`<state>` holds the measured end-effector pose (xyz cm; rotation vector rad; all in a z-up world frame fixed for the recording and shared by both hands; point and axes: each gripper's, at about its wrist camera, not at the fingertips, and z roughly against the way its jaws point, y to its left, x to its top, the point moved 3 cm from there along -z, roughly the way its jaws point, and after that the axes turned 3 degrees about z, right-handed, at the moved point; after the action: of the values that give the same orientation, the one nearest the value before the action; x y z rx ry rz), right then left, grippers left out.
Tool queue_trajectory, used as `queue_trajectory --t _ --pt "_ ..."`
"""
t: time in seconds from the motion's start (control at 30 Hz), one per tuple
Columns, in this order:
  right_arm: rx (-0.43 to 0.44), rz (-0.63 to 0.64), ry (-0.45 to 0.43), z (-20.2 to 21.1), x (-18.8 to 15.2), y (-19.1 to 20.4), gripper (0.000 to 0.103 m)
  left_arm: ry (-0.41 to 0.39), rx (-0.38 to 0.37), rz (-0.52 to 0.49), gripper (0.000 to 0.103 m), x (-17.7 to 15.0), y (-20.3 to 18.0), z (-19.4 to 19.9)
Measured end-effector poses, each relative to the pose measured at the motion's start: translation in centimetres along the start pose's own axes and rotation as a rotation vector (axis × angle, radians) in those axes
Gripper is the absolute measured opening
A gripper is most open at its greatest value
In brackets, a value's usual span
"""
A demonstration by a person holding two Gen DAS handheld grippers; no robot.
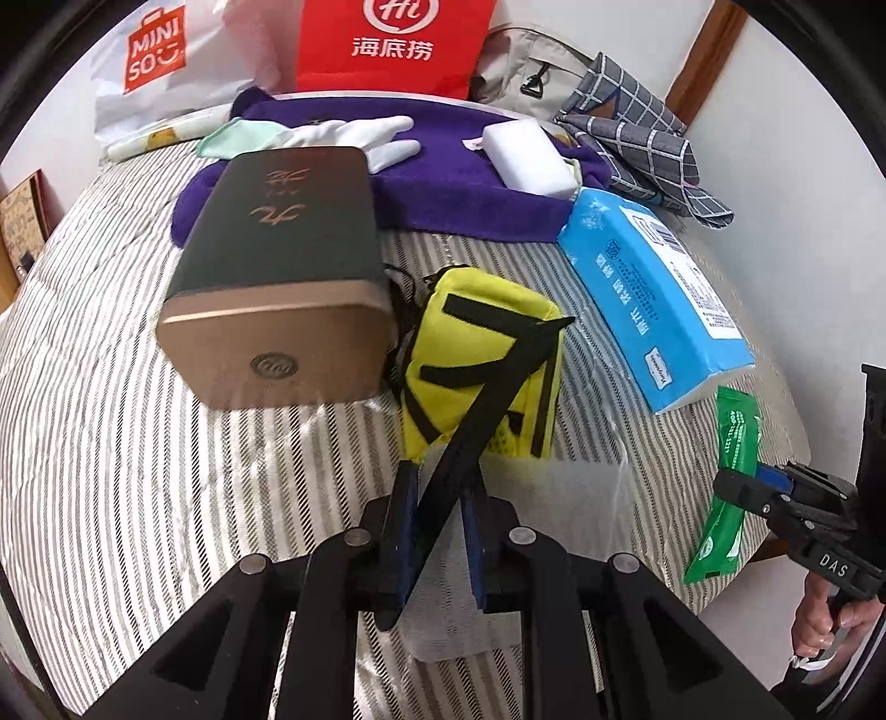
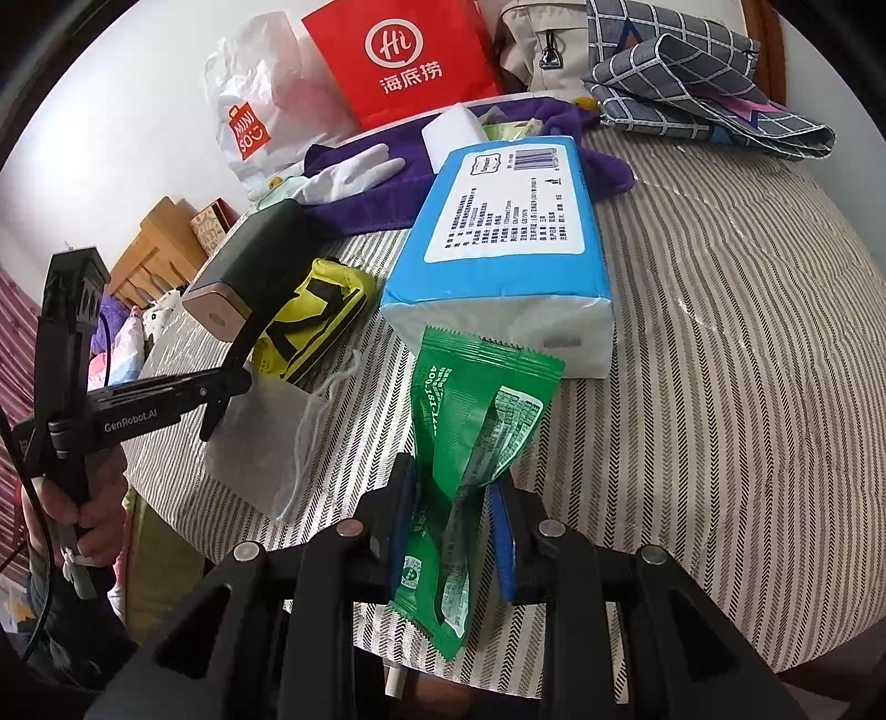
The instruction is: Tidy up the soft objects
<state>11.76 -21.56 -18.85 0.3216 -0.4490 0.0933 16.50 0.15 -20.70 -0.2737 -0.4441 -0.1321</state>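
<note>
Green packet (image 2: 470,443) sits pinched between the right fingers (image 2: 505,548).

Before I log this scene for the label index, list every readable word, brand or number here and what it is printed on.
"MINISO": white plastic bag.
"Hi" and "海底捞": red paper bag.
"GenRobot.AI": left hand-held gripper.
"DAS": right hand-held gripper.
"400-181-": green sachet, remainder hidden.
Blue tissue pack and dark tin: print unreadable.
</note>
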Motion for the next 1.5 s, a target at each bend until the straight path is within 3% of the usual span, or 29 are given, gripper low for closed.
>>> queue_trajectory --t 0.17,0.2,0.27,0.9,1.03,1.1,1.17,1.4,1.43,1.47,1.5 --pt "-0.004 0.004 0.002 0.0 0.1 0.1 0.027 -0.037 -0.002 -0.021 0.018 0.6 -0.5 0.5" --pt "-0.006 0.004 0.002 0.0 0.1 0.1 0.027 -0.049 -0.003 -0.025 0.011 0.6 -0.5 0.7" --pt "-0.011 0.006 0.004 0.1 0.0 0.1 0.027 -0.054 -0.007 -0.045 0.006 0.5 -0.7 1.0" --pt "0.009 0.039 -0.041 2.4 1.1 0.8 0.026 -0.083 -0.014 0.034 0.006 0.6 1.3 3.0" --pt "0.009 0.049 -0.043 2.6 1.3 1.0 0.026 -0.042 -0.019 0.054 0.008 0.6 1.4 1.7" --pt "0.010 0.048 -0.041 2.6 1.3 0.9 0.026 -0.046 -0.015 0.066 0.022 0.7 1.3 1.3" --pt "0.007 0.046 -0.031 2.4 1.1 0.8 0.026 -0.043 -0.001 0.061 0.030 0.7 1.0 0.8" --pt "0.002 0.023 -0.011 1.7 0.7 -0.2 0.026 -0.011 0.077 -0.002 0.030 0.5 -0.2 -1.6" --pt "0.001 0.022 -0.012 1.7 0.7 -0.3 0.026 -0.015 0.079 -0.007 0.028 0.5 -0.2 -1.6" --pt "0.003 0.025 -0.017 1.9 0.8 -0.3 0.026 -0.016 0.056 -0.011 0.019 0.4 -0.4 -1.4" --pt "0.006 0.027 -0.021 2.1 0.9 -0.2 0.026 -0.016 0.047 -0.011 0.019 0.4 -0.4 -1.2"
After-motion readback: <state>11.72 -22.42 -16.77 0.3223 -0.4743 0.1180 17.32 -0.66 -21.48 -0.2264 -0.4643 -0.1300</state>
